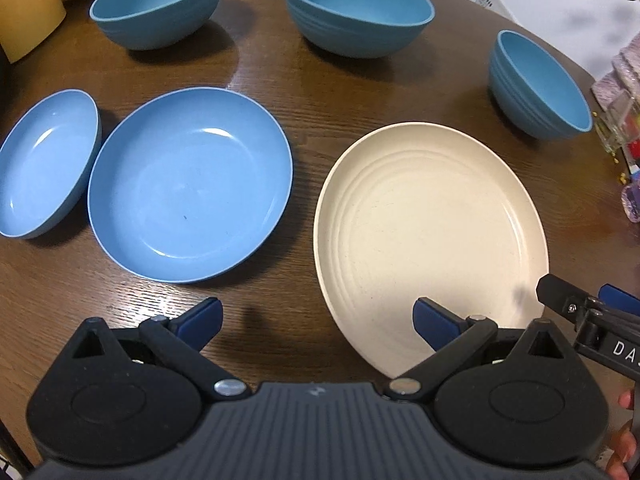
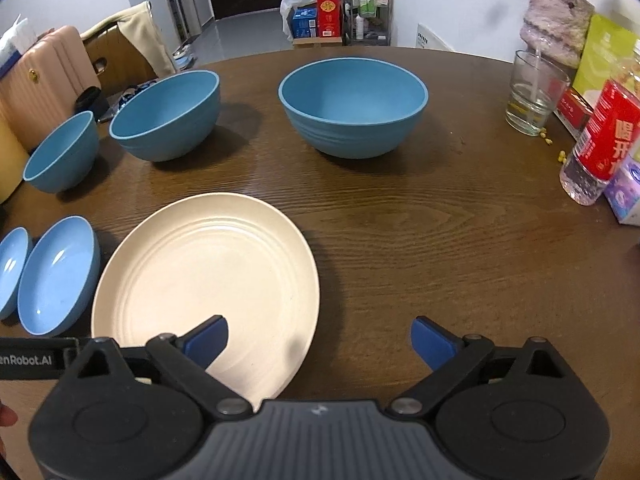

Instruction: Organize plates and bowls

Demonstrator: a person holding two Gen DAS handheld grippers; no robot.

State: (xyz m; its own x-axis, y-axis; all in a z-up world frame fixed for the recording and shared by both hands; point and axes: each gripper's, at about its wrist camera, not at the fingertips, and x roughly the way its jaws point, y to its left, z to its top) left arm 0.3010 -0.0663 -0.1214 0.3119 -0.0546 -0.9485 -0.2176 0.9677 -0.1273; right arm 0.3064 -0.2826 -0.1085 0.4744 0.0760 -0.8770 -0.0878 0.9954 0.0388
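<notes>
On the dark wooden table [image 1: 320,80], three blue bowls stand along the back: one on the left [image 1: 158,2], one in the middle [image 1: 358,8], one on the right [image 1: 540,84]. In front lie a small blue plate [image 1: 44,164], a larger blue plate [image 1: 188,184] and a cream ridged plate [image 1: 428,236]. My left gripper [image 1: 318,320] is open and empty, its right finger over the cream plate's near rim. In the right wrist view my right gripper [image 2: 320,340] is open and empty, with its left finger above the cream plate [image 2: 208,280]. The three bowls [image 2: 354,110] stand beyond it.
A drinking glass [image 2: 534,92], a red-labelled bottle [image 2: 600,144] and a small box [image 2: 626,196] crowd the table's right edge. A pink suitcase [image 2: 44,80] and a draped chair [image 2: 132,40] stand beyond the left rim. Bare wood [image 2: 420,240] lies right of the cream plate.
</notes>
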